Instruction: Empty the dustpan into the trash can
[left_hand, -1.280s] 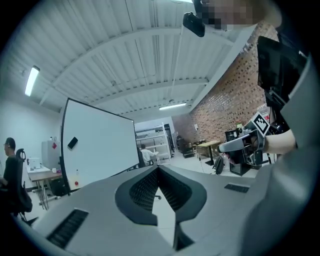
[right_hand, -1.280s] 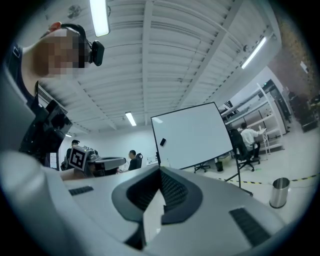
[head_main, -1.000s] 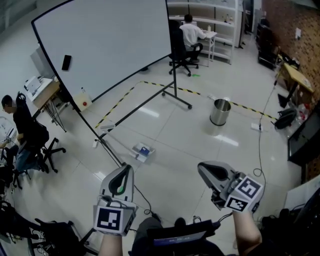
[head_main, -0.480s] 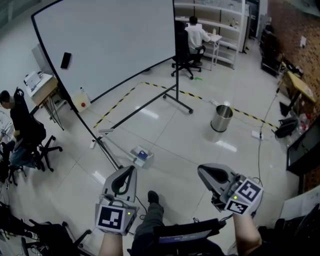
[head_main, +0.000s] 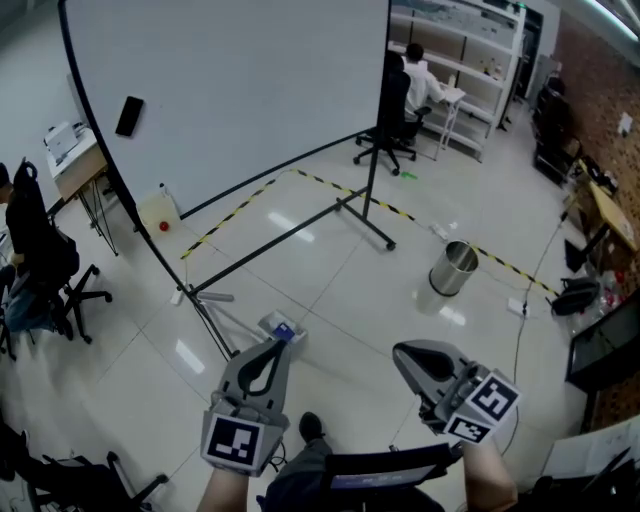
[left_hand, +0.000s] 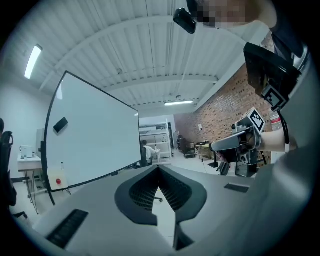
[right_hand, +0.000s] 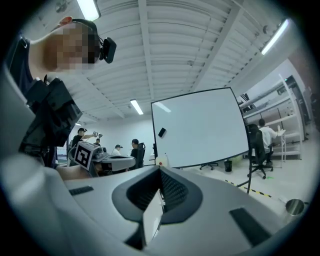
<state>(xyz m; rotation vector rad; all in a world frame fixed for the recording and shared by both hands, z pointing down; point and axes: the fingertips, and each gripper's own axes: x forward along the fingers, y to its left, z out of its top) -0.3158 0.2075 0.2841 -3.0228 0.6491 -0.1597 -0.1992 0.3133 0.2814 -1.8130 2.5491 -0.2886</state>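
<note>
Left claw (head_main: 276, 346): lower middle of the head view, closed, its tips meeting with nothing between them; pointing up the frame.
Right claw (head_main: 399, 353): lower right, also closed and empty in its own view; its marker cube sits toward the bottom right corner.
Shoe (head_main: 310, 428): the person's dark shoe on the tiled floor (head_main: 330, 290), at the bottom edge between the two claws.
Dustpan (head_main: 286, 328): lying on the floor just past the left claw's tip, white with a blue patch, partly hidden by that claw; apart from both claws.
Whiteboard (head_main: 230, 90): large, on a black wheeled stand, filling the upper left; a black eraser (head_main: 129, 115) sticks to its left part.
White jug (head_main: 158, 212): on the floor below the board's left edge, with a red dot.
Trash can (head_main: 454, 268): bare metal cylinder, open-topped, right of centre, well apart from the dustpan and the claws.
Tape line (head_main: 340, 187): yellow and black, on the floor beyond the can.
Seated person (head_main: 418, 84): top of the frame, at a white table.
</note>
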